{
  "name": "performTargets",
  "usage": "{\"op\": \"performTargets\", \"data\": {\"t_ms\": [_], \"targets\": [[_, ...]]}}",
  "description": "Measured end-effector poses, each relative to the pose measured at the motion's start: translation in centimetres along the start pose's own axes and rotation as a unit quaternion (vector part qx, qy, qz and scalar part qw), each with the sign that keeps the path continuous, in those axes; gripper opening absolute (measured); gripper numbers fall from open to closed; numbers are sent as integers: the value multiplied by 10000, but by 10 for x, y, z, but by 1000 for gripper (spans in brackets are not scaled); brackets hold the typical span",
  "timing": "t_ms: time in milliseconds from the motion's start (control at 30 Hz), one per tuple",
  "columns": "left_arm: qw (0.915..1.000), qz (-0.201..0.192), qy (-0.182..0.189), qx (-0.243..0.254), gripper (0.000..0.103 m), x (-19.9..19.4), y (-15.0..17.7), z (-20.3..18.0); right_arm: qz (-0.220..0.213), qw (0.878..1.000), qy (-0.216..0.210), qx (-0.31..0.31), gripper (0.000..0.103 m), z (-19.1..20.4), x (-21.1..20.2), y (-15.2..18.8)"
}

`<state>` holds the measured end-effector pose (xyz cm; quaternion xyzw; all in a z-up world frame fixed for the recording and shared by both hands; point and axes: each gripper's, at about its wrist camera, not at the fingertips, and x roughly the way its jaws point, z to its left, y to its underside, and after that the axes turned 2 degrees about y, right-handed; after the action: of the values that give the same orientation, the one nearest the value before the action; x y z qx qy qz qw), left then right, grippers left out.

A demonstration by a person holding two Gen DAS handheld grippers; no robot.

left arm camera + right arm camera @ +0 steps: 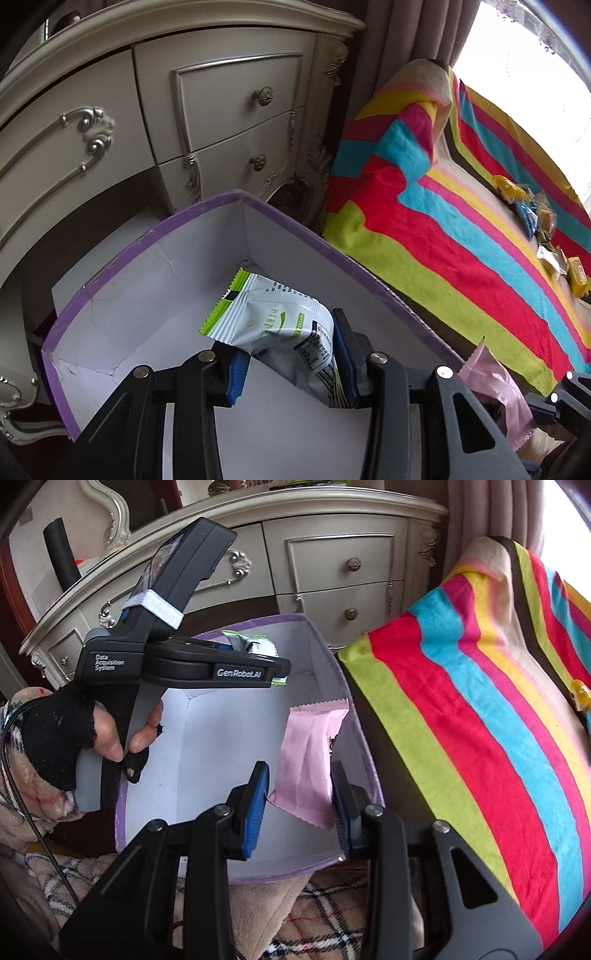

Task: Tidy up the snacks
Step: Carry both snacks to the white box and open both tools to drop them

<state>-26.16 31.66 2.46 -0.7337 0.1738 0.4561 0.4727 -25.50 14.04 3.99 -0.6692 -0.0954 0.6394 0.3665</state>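
Observation:
A purple-rimmed box with white inner walls [122, 295] sits beside the striped blanket; it also shows in the right wrist view [207, 746]. My left gripper [291, 354] is over the box with jaws spread; a white and green snack packet [273, 317] leans against its right pad, the left pad apart from it. My right gripper [299, 797] is over the box's near right corner, jaws spread around a pink snack packet [308, 753] that touches only the right pad. The left gripper's body [177, 664] shows in the right wrist view, held by a gloved hand.
A cream dresser with drawers [229, 110] stands behind the box. A striped blanket [443, 229] covers the surface to the right, with several loose snack packets [535, 221] on it. Plaid fabric [325, 915] lies below the box.

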Motion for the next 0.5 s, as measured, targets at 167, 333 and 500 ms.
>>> {"op": "performTargets", "data": {"t_ms": [167, 333, 500], "targets": [[9994, 130, -304, -43, 42, 8, 0, 9, 120, 9991, -375, -182, 38, 14, 15, 0], [9948, 166, -992, -151, 47, 13, -2, 17, 79, 9975, -690, -93, 66, 13, 18, 1], [9921, -434, -1112, -383, 69, -5, -7, -4, -495, 9968, 41, 619, 71, -41, -13, 8]]}}
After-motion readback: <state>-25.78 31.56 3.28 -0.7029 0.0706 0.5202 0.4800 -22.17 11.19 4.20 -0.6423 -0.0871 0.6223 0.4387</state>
